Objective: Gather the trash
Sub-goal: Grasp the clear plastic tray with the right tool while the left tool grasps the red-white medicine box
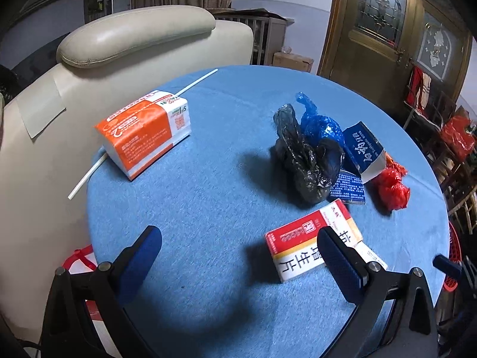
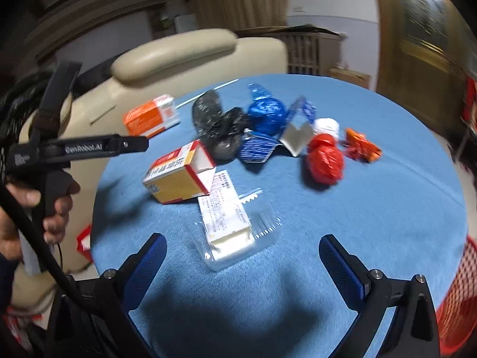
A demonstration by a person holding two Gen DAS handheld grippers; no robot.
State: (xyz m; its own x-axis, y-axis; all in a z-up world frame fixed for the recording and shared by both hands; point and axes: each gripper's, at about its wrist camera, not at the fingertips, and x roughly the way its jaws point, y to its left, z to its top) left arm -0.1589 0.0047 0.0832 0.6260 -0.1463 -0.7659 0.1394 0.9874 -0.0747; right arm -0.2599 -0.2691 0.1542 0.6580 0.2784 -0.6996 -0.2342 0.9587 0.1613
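- Left wrist view shows a round counter (image 1: 208, 208) under a blue cloth, with trash gathered around a crumpled black plastic bag (image 1: 307, 161) near its middle
- Just behind the black bag, touching it, sits a knotted blue plastic bag (image 1: 319, 122); beside that leans a torn blue carton (image 1: 362, 149) with white lettering, its silver inside showing in the right wrist view
- Flattened blue printed card (image 1: 350, 188) lies against the black bag on its near side, and a balled red plastic bag (image 1: 392, 189) rests just past the carton
- Red, white and yellow medicine box (image 1: 310, 238) lies nearer the camera than the black bag, one end flap open in the right wrist view
- Well apart from the black bag, toward the cream armchair (image 1: 134, 35), sits an orange and white tissue pack (image 1: 146, 131) lying over a thin white stick (image 1: 86, 176)
- Right wrist view, blurred, adds a clear plastic tray (image 2: 235, 238) with a printed leaflet (image 2: 223, 208) over it, nearer than the medicine box, plus a white ball (image 2: 328, 126) and an orange wrapper (image 2: 362, 146) by the red bag
- Left gripper (image 1: 238, 247) has its jaws spread wide, holding nothing, the right finger overlapping the medicine box in view
- Right gripper (image 2: 243, 256) also has jaws wide apart and empty, above the counter with the clear tray between them
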